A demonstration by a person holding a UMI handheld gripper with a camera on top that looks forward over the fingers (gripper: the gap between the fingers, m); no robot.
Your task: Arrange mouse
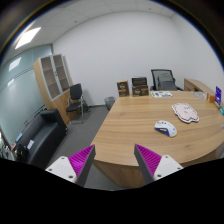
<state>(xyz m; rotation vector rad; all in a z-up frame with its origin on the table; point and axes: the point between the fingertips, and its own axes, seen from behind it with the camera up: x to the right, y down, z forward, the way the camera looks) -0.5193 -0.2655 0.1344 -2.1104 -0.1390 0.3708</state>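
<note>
**newbie_op:** Ok, so where's the mouse (165,128) at? I'm kinda lost in this wide view.

**deskjockey:** Right of centre in the frame, sitting on the wooden surface (125,125). White-ish, with a darker patch on top. It's well beyond your tongs (114,163), up and to the right of the right finger. Just above it there's a flat white thing with a pattern (187,113), can't tell what exactly, so don't mix them up.

**newbie_op:** And the tongs, what are they doing?

**deskjockey:** Spread apart, nothing between them, purple pads (81,156) facing each other at the bottom of the frame. You're hovering back by the near edge of the surface, not over the mouse at all.

**newbie_op:** So just go for it?

**deskjockey:** I'd say you're at the approach stage, nothing grabbed yet. Swing right first so the mouse sits dead centre between the fingers, then come forward and drop low. Keep the fingers wide until the pads are on both long sides of it. A mouse is rounded and slick, so pinch the flanks low, not the top hump, or it'll probably squirt out.

**newbie_op:** Anything to dodge?

**deskjockey:** The stuff further along at upper right: the boxes (132,88) at the far end and the bits near the right edge. Stay clear of that patterned thing when you close.
</note>
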